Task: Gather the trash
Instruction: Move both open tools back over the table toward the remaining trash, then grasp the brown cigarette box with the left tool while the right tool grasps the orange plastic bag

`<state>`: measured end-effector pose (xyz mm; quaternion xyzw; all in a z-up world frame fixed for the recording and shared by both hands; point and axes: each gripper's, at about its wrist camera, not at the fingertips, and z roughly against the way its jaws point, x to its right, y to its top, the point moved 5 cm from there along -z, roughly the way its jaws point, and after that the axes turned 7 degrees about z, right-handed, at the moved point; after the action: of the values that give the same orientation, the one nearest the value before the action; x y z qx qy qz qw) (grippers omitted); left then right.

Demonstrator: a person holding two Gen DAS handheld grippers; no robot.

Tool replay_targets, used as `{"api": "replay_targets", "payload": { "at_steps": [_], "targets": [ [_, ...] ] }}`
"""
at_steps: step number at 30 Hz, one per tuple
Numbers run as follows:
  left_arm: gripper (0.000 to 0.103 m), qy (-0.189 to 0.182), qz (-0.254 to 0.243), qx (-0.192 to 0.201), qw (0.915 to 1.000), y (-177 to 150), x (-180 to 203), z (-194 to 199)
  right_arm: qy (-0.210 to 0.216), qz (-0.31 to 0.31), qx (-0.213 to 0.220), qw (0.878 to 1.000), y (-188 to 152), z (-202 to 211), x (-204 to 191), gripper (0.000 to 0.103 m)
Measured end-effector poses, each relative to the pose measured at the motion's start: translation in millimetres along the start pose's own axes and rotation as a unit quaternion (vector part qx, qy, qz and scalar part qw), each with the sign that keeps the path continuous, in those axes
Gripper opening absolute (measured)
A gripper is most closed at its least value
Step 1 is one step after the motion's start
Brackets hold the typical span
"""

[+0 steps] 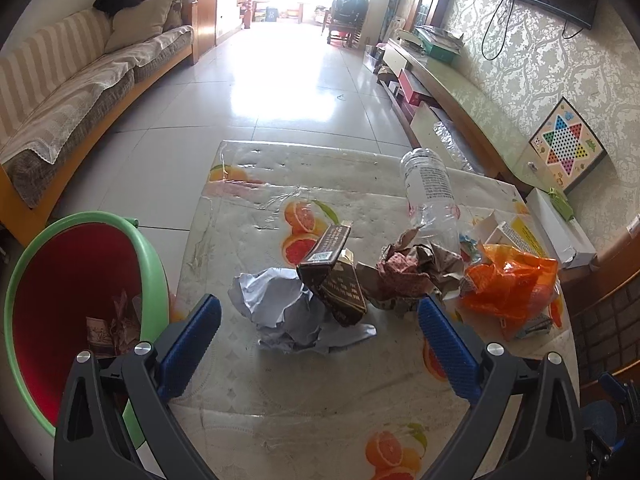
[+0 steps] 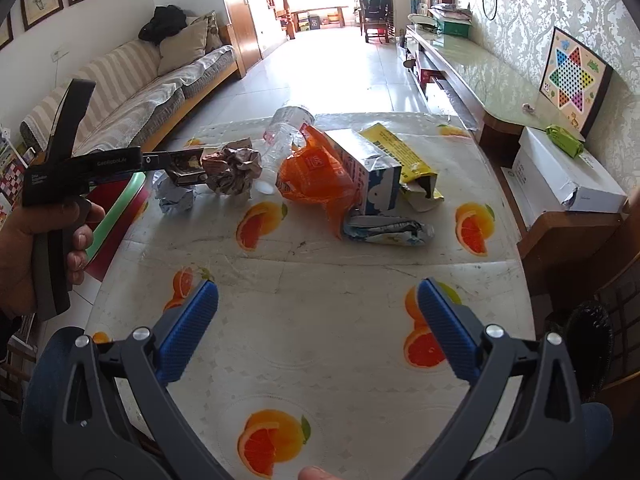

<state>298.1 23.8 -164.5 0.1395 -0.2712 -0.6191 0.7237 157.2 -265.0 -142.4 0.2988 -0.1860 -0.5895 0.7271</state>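
Trash lies on a table with an orange-print cloth [image 1: 304, 392]. In the left wrist view my left gripper [image 1: 320, 312] is open, just short of a crumpled white paper [image 1: 276, 296] and a brown carton [image 1: 332, 272]. Beyond lie crumpled brown paper [image 1: 412, 272], a clear bottle [image 1: 432, 196] and an orange plastic bag [image 1: 508, 284]. A green bin with a red inside [image 1: 52, 288] stands left of the table. My right gripper [image 2: 318, 300] is open and empty over the near table; the bag [image 2: 312, 172], a blue-white carton [image 2: 372, 176] and a yellow box [image 2: 404, 160] lie ahead.
A striped sofa [image 1: 72, 96] lines the left wall. A long low cabinet [image 1: 452, 88] runs along the right wall, with a white box [image 2: 560, 176] beside the table. The left gripper's handle and hand [image 2: 52, 200] show in the right wrist view.
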Motion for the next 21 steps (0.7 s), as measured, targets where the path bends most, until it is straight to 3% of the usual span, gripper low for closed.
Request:
{"api": "replay_targets", "payload": {
  "at_steps": [11,14,16,19,21],
  "targets": [
    [0.082,0.014,-0.003,-0.045,0.9989,15.0,4.1,-51.8,-0.003,-0.018,-0.006,1.000,-3.7,-5.5,14.6,0.098],
    [0.071,0.015,-0.012,-0.051,0.9985,15.4,6.1,-57.3,-0.004,-0.021,-0.005,1.000,-3.9,-5.0,16.4,0.098],
    [0.049,0.014,-0.021,-0.054,0.9982,16.1,8.3,-58.8,-0.006,-0.024,-0.006,1.000,-5.4,-5.6,18.7,0.098],
    [0.034,0.010,-0.032,-0.058,0.9978,17.2,10.2,-58.6,-0.006,-0.029,-0.010,1.000,-7.4,-7.7,21.0,0.098],
    [0.030,0.008,-0.038,-0.058,0.9975,17.9,10.9,-55.9,-0.005,-0.029,-0.011,0.999,-7.9,-7.8,20.4,0.098]
  ]
}}
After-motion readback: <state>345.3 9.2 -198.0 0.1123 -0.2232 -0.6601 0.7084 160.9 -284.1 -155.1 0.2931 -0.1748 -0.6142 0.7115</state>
